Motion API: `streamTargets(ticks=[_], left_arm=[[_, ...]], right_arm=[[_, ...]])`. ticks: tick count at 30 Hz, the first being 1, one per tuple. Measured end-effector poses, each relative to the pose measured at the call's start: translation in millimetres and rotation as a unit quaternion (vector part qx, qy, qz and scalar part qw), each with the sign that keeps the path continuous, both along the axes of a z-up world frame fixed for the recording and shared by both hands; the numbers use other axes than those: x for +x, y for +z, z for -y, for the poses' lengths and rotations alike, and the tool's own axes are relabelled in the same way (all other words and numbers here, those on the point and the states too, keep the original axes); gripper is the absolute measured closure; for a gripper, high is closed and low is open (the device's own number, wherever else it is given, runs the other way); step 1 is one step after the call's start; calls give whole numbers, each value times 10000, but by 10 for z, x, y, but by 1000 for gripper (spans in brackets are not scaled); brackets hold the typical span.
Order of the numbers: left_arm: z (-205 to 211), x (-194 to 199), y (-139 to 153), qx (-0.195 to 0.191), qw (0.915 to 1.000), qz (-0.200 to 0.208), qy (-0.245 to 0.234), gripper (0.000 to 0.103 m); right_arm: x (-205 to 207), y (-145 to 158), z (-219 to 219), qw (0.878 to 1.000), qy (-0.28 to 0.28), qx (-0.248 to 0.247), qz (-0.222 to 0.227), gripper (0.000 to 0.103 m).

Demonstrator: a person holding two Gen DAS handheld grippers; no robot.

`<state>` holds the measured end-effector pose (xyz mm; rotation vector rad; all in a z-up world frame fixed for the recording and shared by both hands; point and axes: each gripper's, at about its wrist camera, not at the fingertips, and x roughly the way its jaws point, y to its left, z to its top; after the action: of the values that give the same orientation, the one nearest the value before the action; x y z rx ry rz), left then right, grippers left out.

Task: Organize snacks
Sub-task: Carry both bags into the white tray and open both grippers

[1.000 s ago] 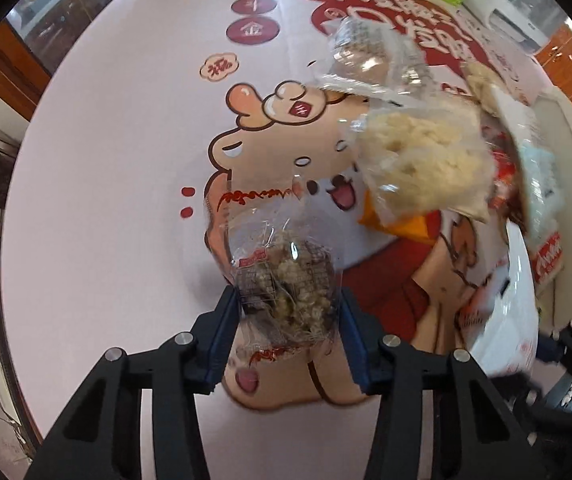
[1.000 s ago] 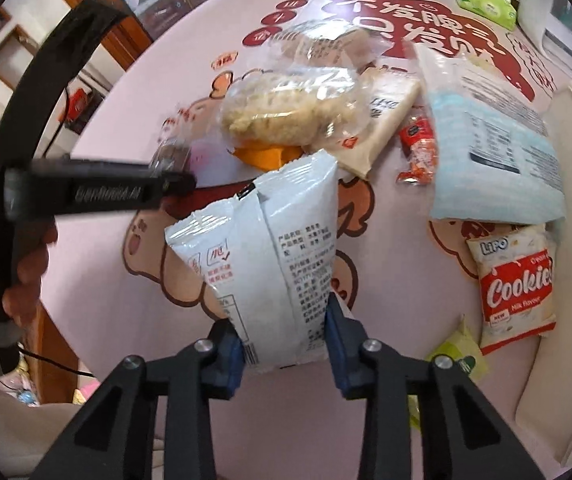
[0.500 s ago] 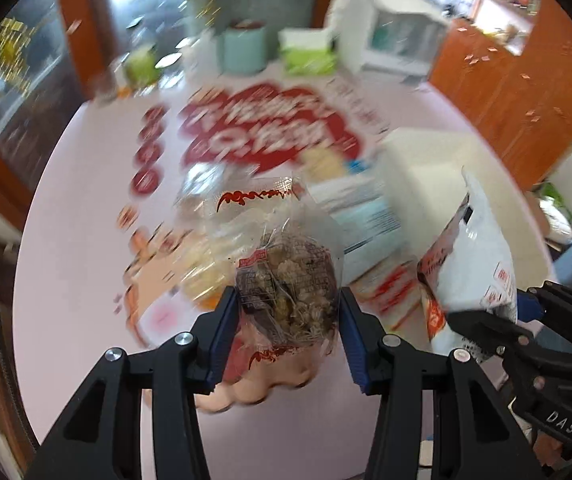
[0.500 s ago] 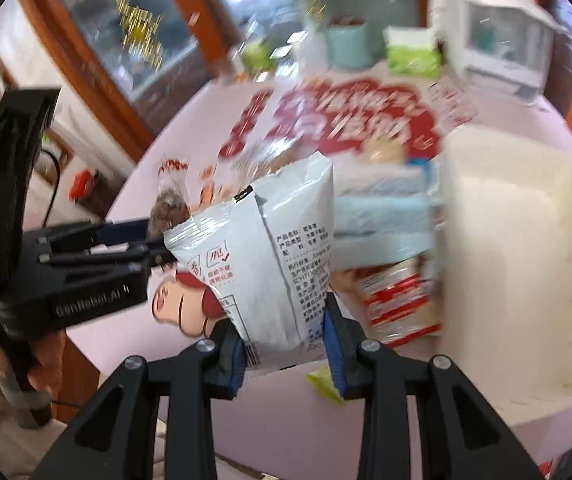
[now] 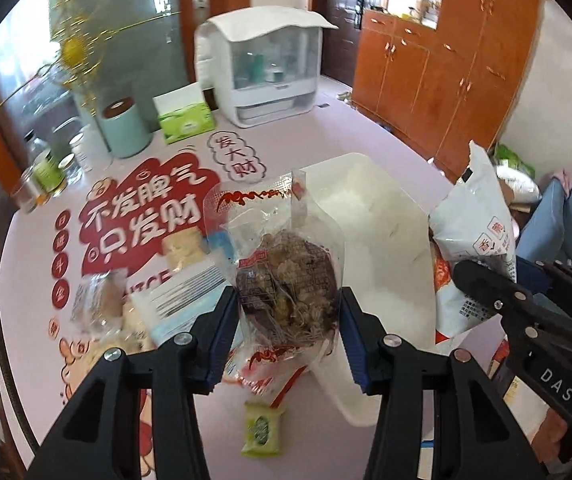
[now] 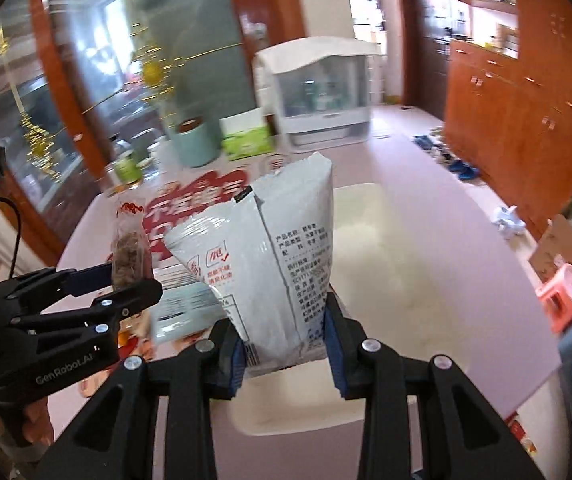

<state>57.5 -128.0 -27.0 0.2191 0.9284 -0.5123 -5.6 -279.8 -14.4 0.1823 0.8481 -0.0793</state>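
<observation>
The left gripper point(image 5: 287, 332) pinches a clear packet point(image 5: 286, 280) (brown contents); the right gripper point(image 6: 284, 344) pinches a white bag point(image 6: 270, 264); a tray point(image 6: 385, 264) lies beyond both.

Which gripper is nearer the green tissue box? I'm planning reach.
Left. The left gripper sits on the tissue box side; the right gripper is beyond it.

Left tool point(image 5: 287, 322) pitched downward, both blue pads clamped on a clear snack packet point(image 5: 286, 280) that stands up between them. Right tool point(image 6: 284, 338) also pitched down, pads pinching the bottom of a white snack bag point(image 6: 270, 256). Each tool sees the other: right at 3 o'clock, left at 9 o'clock.
</observation>
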Motion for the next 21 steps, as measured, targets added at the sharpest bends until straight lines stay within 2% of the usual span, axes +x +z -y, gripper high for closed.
streamTargets(ticks=[7,9,10,11,14,19,21], left_arm=[[453,152,-224,386,9991,-171,-94,52],[519,155,-260,487,9986,-177,-93,37],[537,144,-259,506,9986,-140,-81,23],[539,127,-250,507,9987,-94,-63,14],[553,98,-228,470,9989,-8,-71,12],[502,103,-245,423,9989,-208,24,12],[473,92,-240,418,9988,-219,85,12]], right_arm=[[103,-197,346,9994,-308,-44,-120,68],[88,-250,410,9992,-341,-67,-185,68],[75,-266,425,9991,-348,-60,-215,67],[58,-281,447,9991,-365,-32,-222,67],[2,-299,482,9992,-356,75,-181,64],[-81,-268,544,9989,-428,173,-59,48],[-86,-245,541,9988,-436,214,-20,45]])
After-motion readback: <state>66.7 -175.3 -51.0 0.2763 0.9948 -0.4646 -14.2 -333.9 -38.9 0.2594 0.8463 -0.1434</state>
